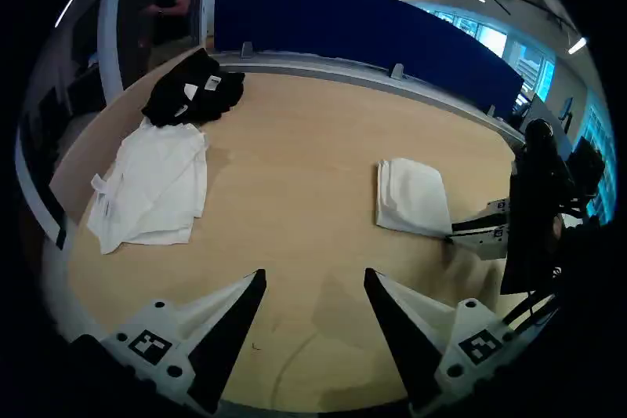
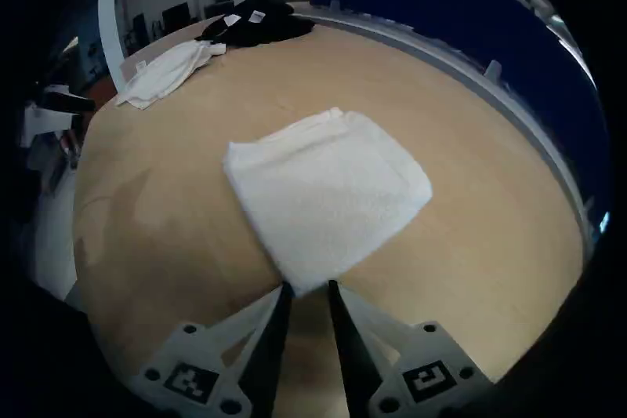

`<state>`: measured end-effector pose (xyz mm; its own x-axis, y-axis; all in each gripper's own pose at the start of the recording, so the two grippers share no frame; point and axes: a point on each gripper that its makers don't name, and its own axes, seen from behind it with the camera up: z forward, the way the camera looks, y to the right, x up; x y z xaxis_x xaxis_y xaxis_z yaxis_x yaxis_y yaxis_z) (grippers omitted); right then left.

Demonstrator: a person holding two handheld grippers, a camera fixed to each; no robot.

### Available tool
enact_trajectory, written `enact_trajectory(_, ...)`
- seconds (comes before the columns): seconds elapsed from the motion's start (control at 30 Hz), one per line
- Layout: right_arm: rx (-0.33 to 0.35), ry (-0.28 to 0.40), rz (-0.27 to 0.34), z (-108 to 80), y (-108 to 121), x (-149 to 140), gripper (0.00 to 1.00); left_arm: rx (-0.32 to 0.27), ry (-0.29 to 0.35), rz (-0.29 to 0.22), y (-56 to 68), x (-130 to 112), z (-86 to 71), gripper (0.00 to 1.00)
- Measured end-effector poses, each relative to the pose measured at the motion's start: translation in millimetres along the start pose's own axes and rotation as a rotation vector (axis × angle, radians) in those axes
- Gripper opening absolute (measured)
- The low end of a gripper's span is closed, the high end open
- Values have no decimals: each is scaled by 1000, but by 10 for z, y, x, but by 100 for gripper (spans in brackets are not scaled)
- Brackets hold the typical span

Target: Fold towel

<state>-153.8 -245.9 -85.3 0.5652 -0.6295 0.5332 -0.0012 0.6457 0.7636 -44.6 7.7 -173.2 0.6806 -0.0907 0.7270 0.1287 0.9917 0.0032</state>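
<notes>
I log left gripper [image 1: 313, 277] fingers wide above the table [image 1: 313, 183]; right gripper [image 2: 307, 286] fingers narrow at near corner of folded towel [image 2: 329, 190]; I cannot tell if pinched.

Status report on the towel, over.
Left gripper open, holding nothing. Right gripper at towel corner, grip unclear. Towel folded flat. Clothes well away.

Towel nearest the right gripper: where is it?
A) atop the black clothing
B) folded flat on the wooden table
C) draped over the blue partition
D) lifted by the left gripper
B: the white towel lies folded flat on the table, one corner at the tips of the right gripper, apart from the left gripper.
</notes>
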Motion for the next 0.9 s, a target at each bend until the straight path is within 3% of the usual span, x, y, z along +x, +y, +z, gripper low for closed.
enact_trajectory(0.4, 9, -5, 28, 9, 22, 12, 7, 3, 0, -1, 6, 0, 4, 93)
enact_trajectory(0.67, -1, 15, 13, -43, 75, 112, 5, 0, 1, 0, 20, 4, 0, 93)
enact_trajectory(0.9, -19, 90, -6, -226, 159, 507, 4, -8, 9, 7, 41, 59, 21, 93)
